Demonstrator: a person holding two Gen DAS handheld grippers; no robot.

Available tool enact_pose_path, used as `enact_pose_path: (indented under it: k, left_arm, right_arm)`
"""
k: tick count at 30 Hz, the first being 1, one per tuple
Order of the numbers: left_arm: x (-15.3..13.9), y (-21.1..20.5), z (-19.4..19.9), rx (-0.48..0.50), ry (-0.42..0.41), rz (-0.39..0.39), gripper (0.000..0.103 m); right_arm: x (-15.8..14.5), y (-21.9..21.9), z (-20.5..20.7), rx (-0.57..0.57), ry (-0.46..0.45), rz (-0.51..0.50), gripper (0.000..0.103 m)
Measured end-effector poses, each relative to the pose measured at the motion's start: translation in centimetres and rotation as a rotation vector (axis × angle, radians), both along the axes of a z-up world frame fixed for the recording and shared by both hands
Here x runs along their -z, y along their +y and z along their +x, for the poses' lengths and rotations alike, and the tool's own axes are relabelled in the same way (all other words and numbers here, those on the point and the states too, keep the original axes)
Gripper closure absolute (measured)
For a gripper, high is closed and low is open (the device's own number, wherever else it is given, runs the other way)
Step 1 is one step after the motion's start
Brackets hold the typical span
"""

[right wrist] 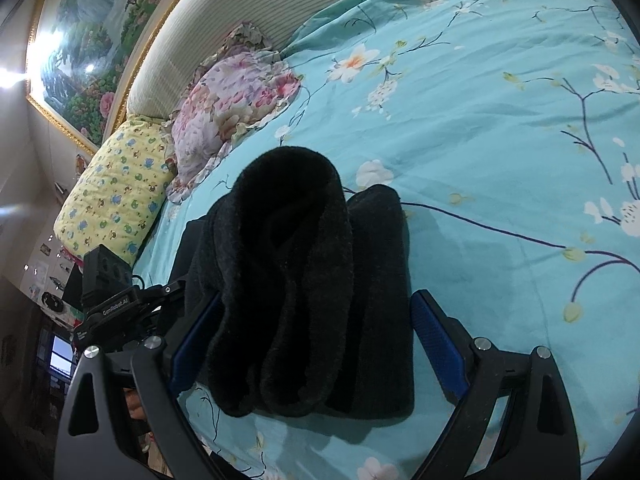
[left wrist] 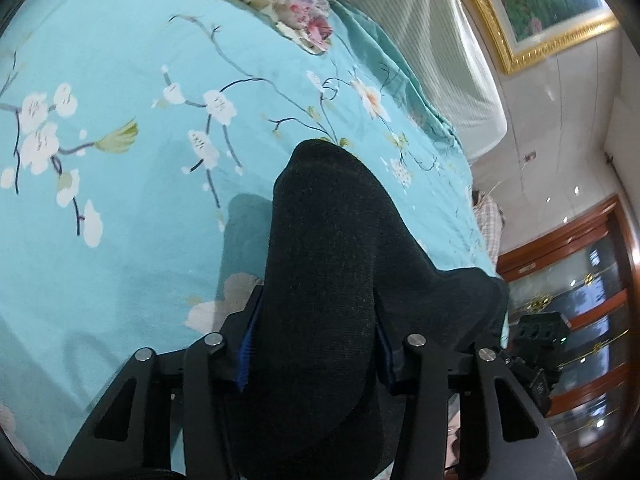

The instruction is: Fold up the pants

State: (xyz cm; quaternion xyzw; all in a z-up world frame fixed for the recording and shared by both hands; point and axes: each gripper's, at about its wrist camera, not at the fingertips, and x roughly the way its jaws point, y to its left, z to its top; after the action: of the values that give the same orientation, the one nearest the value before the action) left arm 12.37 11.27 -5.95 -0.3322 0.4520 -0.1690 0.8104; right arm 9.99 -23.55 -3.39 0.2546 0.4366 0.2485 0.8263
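One pair of black pants (right wrist: 304,280) lies bunched on the bed (right wrist: 500,160). Two grippers work it: left gripper (left wrist: 312,344) clamped on a fold, right gripper (right wrist: 316,344) spread wide around the bundle. Two pillows (right wrist: 232,108) behind.

We look down at a slant from both wrists, each camera set just behind its own fingers and close above the bed's blue flowered sheet (left wrist: 120,200). Our left view faces across the bed toward a gold-framed painting (left wrist: 552,4) at its right edge; our right view has that painting at its upper left. Both views share the black pants (right wrist: 304,280), the floral pillow (right wrist: 232,104) and the striped headboard (left wrist: 424,40).
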Motion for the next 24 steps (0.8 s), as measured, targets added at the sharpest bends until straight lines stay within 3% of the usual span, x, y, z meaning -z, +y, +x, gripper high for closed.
enact_pose_path:
  k: [5,8,10,13,16,24]
  left_arm:
    - [0.5,0.6,0.1,-0.008,0.006,-0.037,0.059]
    - [0.3,0.4,0.1,-0.012,0.007,-0.034,0.061]
    - [0.2,0.3,0.0,-0.012,0.003,-0.033,0.063]
    - [-0.5,0.0,-0.4,-0.012,-0.011,-0.025,0.067]
    - [-1.3,0.0,-0.8,-0.019,-0.027,-0.014,0.07]
    - [-4.3,1.5,-2.3,-0.056,-0.085,0.013,0.071]
  right_arm:
    - [0.3,0.3,0.3,-0.019,0.005,0.006,0.011]
    - [0.4,0.3,0.4,-0.014,0.015,0.006,0.023]
    - [0.5,0.0,0.3,-0.012,0.022,0.02,0.039]
    - [0.4,-0.4,0.2,-0.017,0.021,0.047,0.049]
    - [-0.2,-0.1,0.1,-0.023,0.007,0.047,0.054]
    - [-2.3,1.3,0.6,-0.06,-0.028,0.058,0.056]
